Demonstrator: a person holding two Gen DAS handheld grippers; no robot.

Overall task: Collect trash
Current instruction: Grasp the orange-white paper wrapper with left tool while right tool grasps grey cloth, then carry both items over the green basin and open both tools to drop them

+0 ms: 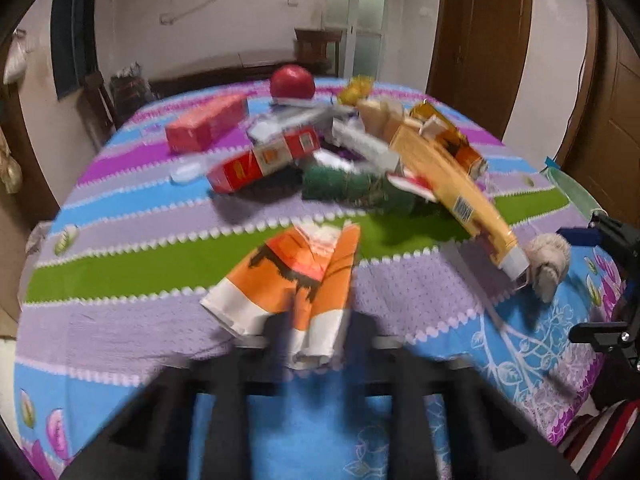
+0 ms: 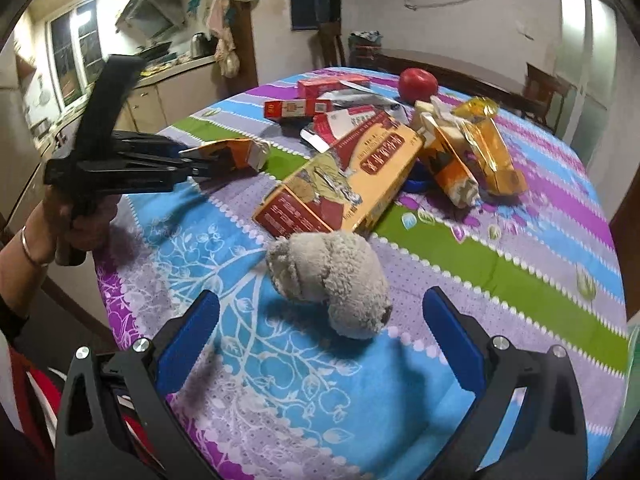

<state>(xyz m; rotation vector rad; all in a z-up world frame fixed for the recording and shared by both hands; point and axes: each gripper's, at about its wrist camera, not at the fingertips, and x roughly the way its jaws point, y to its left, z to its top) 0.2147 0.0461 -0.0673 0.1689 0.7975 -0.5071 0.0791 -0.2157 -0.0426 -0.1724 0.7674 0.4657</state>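
Crumpled orange-and-white carton (image 1: 296,280) pinched at its near end in the left hand-held gripper (image 1: 316,344), jaws closed tight on it, long axis running away toward the large yellow box (image 2: 344,184). Right hand-held gripper (image 2: 320,336) spread wide, empty, just short of the grey plush toy (image 2: 332,280) on the worktop (image 2: 520,280).

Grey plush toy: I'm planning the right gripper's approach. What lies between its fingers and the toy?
Only bare tablecloth between the open right gripper and the plush toy, in the right wrist view.
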